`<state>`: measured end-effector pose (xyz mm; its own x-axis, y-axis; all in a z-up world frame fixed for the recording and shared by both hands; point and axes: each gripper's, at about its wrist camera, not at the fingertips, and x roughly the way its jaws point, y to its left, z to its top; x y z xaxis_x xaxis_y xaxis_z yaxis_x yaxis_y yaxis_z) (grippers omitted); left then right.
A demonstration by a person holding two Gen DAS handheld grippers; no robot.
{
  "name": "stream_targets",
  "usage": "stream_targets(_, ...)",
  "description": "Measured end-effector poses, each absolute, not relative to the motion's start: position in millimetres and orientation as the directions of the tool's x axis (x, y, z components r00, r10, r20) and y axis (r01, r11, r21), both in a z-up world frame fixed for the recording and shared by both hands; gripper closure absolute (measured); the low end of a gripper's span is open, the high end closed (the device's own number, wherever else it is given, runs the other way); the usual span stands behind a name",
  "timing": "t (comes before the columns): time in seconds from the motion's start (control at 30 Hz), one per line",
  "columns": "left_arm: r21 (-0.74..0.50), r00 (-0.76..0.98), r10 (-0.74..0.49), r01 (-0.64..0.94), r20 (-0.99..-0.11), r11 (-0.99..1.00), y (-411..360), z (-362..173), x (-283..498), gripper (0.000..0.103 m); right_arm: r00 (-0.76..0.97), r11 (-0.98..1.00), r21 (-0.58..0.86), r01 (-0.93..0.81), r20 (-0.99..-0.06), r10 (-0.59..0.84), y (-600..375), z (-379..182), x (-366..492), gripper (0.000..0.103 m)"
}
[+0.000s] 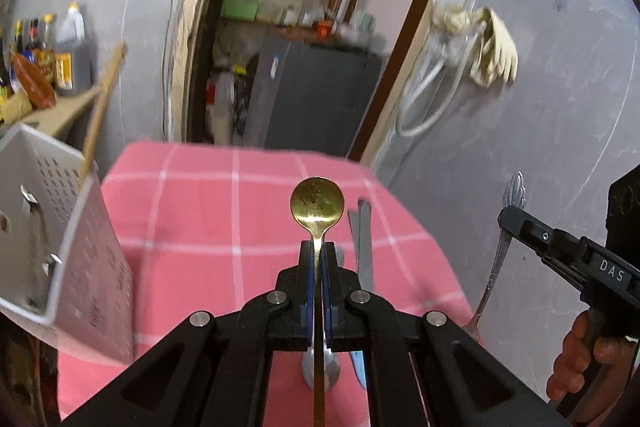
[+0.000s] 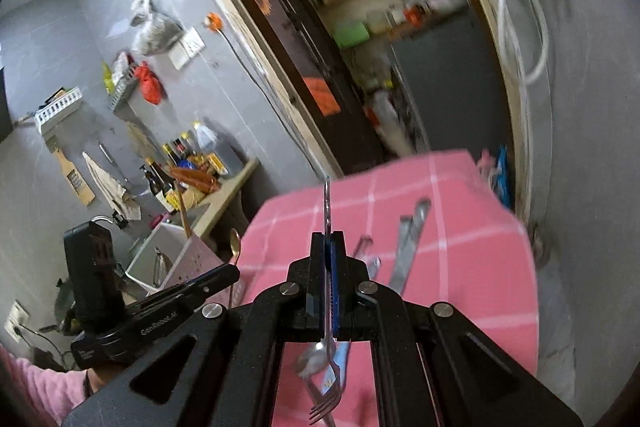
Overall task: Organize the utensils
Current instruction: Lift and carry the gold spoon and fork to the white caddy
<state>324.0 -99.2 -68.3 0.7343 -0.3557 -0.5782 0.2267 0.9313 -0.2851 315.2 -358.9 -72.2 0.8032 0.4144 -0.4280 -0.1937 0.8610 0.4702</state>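
My left gripper [image 1: 318,247] is shut on a gold spoon [image 1: 317,205], bowl pointing forward, held above the pink checked tablecloth [image 1: 200,211]. My right gripper [image 2: 329,239] is shut on a silver fork [image 2: 327,203], its handle pointing forward and its tines [image 2: 324,407] hanging below the gripper. The right gripper and fork [image 1: 504,239] also show at the right in the left wrist view. A white perforated utensil caddy [image 1: 72,259] stands at the table's left with a wooden utensil [image 1: 100,107] in it. The caddy [image 2: 176,259] and the gold spoon [image 2: 235,247] show in the right wrist view.
On the cloth lie metal tongs [image 2: 408,247], a silver spoon [image 2: 310,359], a blue-handled utensil [image 2: 334,367] and other cutlery. Bottles [image 2: 188,163] stand on a counter at the left. A doorway with a dark fridge [image 1: 316,95] lies behind the table. Gloves [image 1: 492,47] hang on the wall.
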Motion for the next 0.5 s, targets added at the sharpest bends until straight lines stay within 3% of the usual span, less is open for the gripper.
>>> stream_targets(0.5,-0.291,0.856,-0.313,0.201,-0.413,0.935,-52,6,310,0.099,0.888,0.874,0.382,-0.301,-0.222,0.403,-317,21,322,0.101)
